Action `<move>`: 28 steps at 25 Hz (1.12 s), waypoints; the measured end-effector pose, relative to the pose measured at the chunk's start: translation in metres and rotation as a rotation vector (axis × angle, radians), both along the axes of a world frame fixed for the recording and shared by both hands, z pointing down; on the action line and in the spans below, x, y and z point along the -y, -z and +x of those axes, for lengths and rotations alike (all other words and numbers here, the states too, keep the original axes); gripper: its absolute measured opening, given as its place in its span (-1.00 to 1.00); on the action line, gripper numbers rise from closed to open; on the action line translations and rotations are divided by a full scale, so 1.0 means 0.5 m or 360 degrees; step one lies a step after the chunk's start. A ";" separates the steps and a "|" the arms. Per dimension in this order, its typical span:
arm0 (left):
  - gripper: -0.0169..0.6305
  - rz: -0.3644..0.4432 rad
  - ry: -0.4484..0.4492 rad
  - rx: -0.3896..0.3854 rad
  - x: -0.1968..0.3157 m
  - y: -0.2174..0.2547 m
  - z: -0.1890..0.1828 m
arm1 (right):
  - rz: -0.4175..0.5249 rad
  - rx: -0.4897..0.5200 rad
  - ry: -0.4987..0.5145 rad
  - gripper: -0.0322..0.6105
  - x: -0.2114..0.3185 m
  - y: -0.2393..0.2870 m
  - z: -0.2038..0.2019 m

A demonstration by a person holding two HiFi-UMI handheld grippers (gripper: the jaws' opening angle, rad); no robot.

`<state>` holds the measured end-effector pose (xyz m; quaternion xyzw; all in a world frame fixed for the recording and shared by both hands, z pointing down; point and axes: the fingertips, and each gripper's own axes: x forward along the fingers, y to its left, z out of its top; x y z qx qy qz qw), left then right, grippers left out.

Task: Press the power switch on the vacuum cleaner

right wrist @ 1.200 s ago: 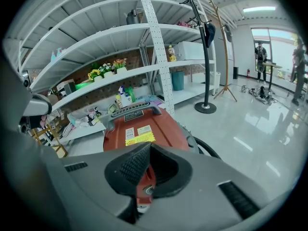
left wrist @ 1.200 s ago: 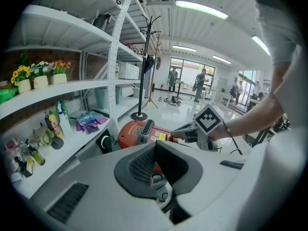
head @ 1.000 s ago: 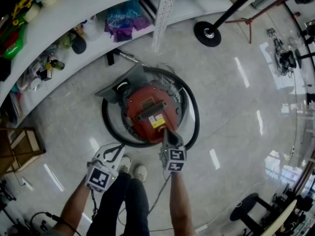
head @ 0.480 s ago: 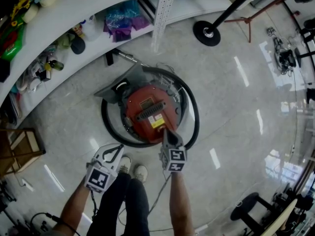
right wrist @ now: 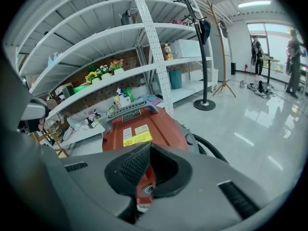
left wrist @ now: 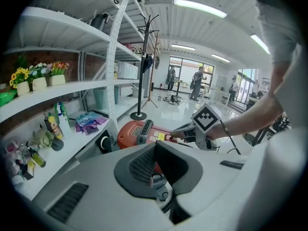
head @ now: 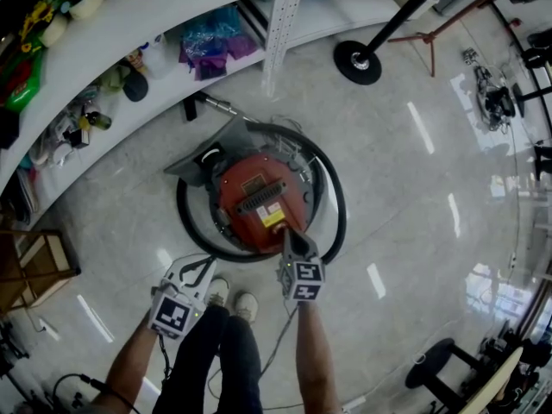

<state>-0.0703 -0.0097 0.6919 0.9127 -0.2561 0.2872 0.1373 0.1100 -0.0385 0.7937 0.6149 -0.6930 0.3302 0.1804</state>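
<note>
A red vacuum cleaner (head: 261,201) sits on the floor with its black hose (head: 336,205) looped round it. My right gripper (head: 291,235) is shut, and its tip rests on the near end of the red body. In the right gripper view the fingertips (right wrist: 144,170) are close over the red shell (right wrist: 139,129), with a round dark button (right wrist: 147,189) just below them. The left gripper view shows that tip (left wrist: 174,137) against the vacuum (left wrist: 139,131). My left gripper (head: 207,261) hangs shut and empty, left of the vacuum's near end.
White shelves (head: 129,24) with bottles, bags and flowers curve behind the vacuum. A coat stand's round base (head: 357,61) is at the back right, a wooden frame (head: 34,261) at the left. The person's shoes (head: 235,297) and a cable lie just behind the grippers.
The head view has drifted slightly. Both grippers have held their places, and the right one's tip stays at the vacuum's near end.
</note>
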 end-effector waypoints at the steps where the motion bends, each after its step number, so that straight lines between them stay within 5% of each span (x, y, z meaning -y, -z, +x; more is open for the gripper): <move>1: -0.93 0.0005 0.0000 0.0001 0.000 0.002 0.001 | 0.0005 -0.0001 0.0002 -0.86 -0.001 0.003 0.001; 28: -0.93 0.0099 0.0020 -0.0081 0.004 0.114 0.018 | 0.0190 0.0014 -0.0005 -0.86 -0.069 0.206 -0.023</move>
